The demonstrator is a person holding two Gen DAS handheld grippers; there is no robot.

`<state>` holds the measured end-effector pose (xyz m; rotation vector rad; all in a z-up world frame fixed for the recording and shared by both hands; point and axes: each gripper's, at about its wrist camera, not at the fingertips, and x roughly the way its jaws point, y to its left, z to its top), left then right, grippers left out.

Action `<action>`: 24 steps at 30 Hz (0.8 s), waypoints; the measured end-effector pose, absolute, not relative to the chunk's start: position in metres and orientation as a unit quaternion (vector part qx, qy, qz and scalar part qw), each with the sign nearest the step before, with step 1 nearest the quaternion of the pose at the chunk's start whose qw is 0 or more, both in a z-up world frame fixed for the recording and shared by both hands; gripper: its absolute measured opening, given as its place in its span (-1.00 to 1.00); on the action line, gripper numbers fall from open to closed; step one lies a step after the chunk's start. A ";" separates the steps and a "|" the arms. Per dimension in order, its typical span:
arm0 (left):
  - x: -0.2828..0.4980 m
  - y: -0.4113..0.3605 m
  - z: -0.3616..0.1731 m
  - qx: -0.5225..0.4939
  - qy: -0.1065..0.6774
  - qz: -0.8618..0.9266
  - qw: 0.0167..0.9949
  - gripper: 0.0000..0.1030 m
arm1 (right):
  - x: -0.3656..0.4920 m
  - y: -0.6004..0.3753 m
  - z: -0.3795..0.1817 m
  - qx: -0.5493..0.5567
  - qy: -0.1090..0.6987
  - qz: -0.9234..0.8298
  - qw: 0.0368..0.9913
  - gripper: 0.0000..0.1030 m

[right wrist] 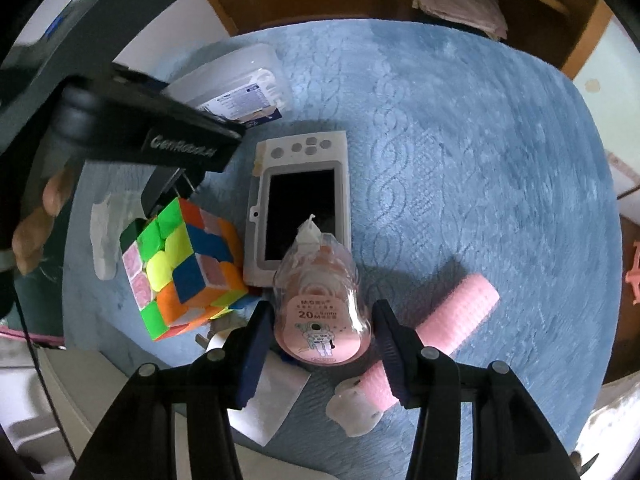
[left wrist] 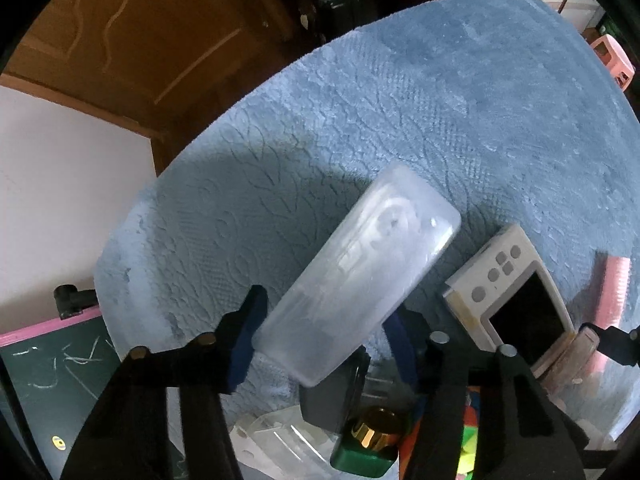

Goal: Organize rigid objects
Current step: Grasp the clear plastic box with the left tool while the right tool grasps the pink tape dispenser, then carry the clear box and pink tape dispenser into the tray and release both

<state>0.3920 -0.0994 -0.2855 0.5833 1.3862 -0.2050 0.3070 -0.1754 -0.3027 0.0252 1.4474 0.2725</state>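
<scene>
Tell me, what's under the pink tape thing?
The correction tape overlaps the white handheld game and blue blanket. Directly beneath is hidden.

Blue plush cover [right wrist: 460, 152] with an embossed pattern, spread over a round surface. On it: a white handheld device [right wrist: 301, 200] with a dark screen, face up; just left, a multicoloured puzzle cube [right wrist: 182, 264]; a pink ridged roller [right wrist: 448, 332] near the front; a clear plastic box [right wrist: 236, 84] at the far left.
</scene>
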 end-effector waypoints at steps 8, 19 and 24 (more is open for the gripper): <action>0.389 -0.088 -0.272 0.250 0.618 -0.087 0.741 -0.19 | 0.300 -0.184 -0.288 0.048 0.649 0.130 0.748 -0.01; 0.370 -0.078 -0.239 0.209 0.594 -0.096 0.771 -0.29 | 0.279 -0.209 -0.256 0.088 0.626 0.131 0.763 -0.01; 0.353 -0.075 -0.220 0.195 0.581 -0.107 0.783 -0.29 | 0.266 -0.217 -0.240 0.098 0.614 0.136 0.771 -0.01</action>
